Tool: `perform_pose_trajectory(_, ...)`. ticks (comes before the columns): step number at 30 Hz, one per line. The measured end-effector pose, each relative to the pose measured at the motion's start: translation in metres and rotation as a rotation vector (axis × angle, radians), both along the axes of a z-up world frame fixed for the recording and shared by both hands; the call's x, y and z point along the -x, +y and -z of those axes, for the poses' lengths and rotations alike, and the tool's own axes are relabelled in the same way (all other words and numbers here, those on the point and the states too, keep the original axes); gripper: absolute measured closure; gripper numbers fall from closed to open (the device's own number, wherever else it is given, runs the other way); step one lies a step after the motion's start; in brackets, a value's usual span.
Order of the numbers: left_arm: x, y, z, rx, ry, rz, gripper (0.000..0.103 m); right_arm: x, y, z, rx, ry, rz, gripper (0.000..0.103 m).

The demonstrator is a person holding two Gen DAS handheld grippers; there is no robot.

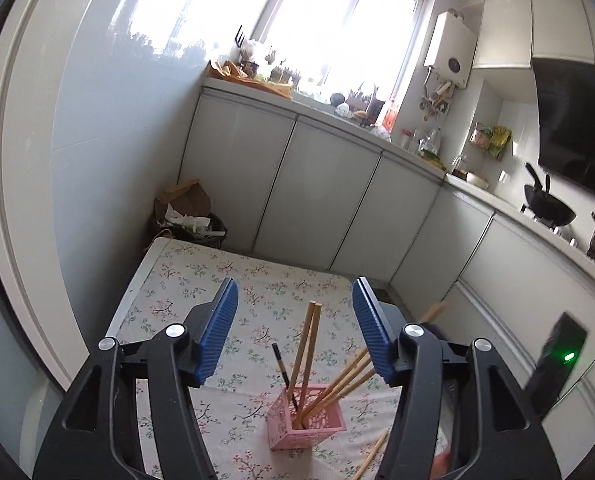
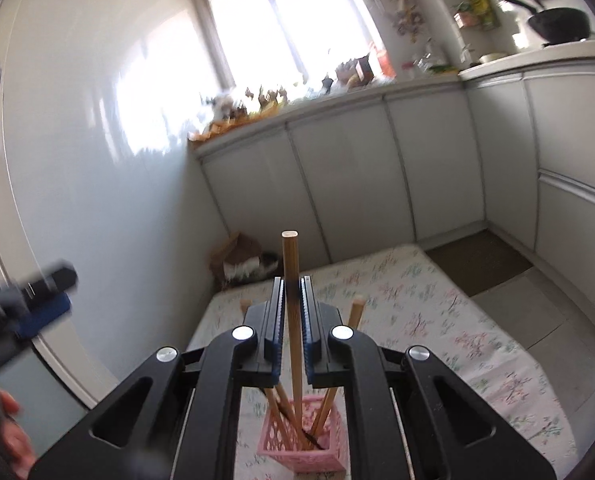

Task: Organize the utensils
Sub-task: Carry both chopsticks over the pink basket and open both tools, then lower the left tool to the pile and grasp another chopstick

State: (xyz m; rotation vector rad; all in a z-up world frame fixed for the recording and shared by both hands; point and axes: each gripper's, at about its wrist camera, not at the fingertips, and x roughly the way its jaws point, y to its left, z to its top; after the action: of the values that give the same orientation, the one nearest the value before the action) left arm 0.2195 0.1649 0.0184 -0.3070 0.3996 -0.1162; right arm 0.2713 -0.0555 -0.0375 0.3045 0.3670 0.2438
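In my right wrist view, the right gripper point(image 2: 292, 312) is clamped narrow on a single wooden chopstick point(image 2: 291, 264), which stands nearly upright through the centre of the frame with its lower end already down inside the pink basket point(image 2: 301, 446) at the bottom centre. Several other chopsticks lean in that basket around it. In the left wrist view my left gripper point(image 1: 295, 332) stands wide with nothing between its blue pads, and the same basket sits low and centre on the flowered tablecloth point(image 1: 257, 292). One more chopstick point(image 1: 371, 456) lies loose on the cloth at the bottom of the frame, just right of the basket, so I judge the job is not finished. My worry is the basket: it looks light and narrow, and the sticks already in it lean toward one side. If I push the held chopstick sideways before letting go, or drag it out as I open, I could tip the basket and spill everything. Nothing is steadying it, since my left gripper is not touching it.
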Motion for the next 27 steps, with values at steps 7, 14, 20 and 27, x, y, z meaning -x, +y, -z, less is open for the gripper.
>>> perform_pose_trajectory(7,0.001,-0.005,0.003,-0.043,0.011,-0.011,0.041,0.012,-0.007,0.001,0.032,0.013,0.036,0.070)
perform_pose_trajectory(14,0.003,-0.019,0.004,-0.090,0.010,0.012,0.033,0.036,-0.034,-0.002,0.004,0.015,0.094,0.051)
perform_pose_trajectory(20,0.007,-0.027,0.005,-0.123,0.005,0.020,0.026,0.061,-0.061,0.008,-0.033,0.026,0.161,0.025)
perform_pose_trajectory(27,0.009,-0.038,0.005,-0.155,0.008,0.033,0.017,0.079,-0.091,0.022,-0.062,0.090,0.234,0.012)
